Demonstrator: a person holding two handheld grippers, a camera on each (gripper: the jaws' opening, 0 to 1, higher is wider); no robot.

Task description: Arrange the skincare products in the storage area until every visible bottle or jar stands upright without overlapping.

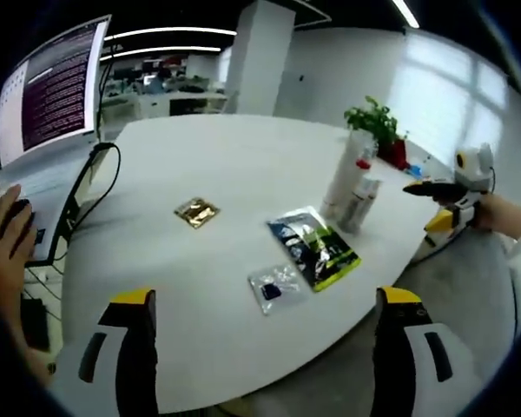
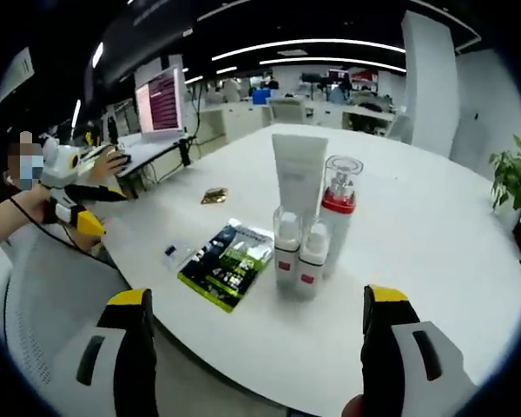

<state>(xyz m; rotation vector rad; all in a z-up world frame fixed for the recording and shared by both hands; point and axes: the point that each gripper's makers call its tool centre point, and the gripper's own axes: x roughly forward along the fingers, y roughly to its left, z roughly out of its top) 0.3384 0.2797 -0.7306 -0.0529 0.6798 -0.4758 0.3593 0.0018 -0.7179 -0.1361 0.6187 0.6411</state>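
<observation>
Several skincare items stand upright in a tight cluster on the white table (image 2: 434,226): a tall white tube (image 2: 298,178), a bottle with a red band and clear cap (image 2: 339,208), and two small white bottles (image 2: 286,248) (image 2: 311,258). The same cluster (image 1: 352,187) stands at the table's right side in the left gripper view. Flat beside it lie a dark-and-green packet (image 2: 227,262) (image 1: 313,248), a small clear sachet (image 2: 171,254) (image 1: 276,285) and a gold sachet (image 2: 214,196) (image 1: 196,211). My left gripper (image 1: 265,296) and right gripper (image 2: 257,297) are open, short of the table, holding nothing.
A monitor (image 1: 56,87) and laptop with a cable stand at the table's left end, with a hand on a mouse (image 1: 13,217). A potted plant (image 1: 378,122) sits behind the bottles. The other gripper (image 1: 451,200) (image 2: 69,195) shows across the table edge.
</observation>
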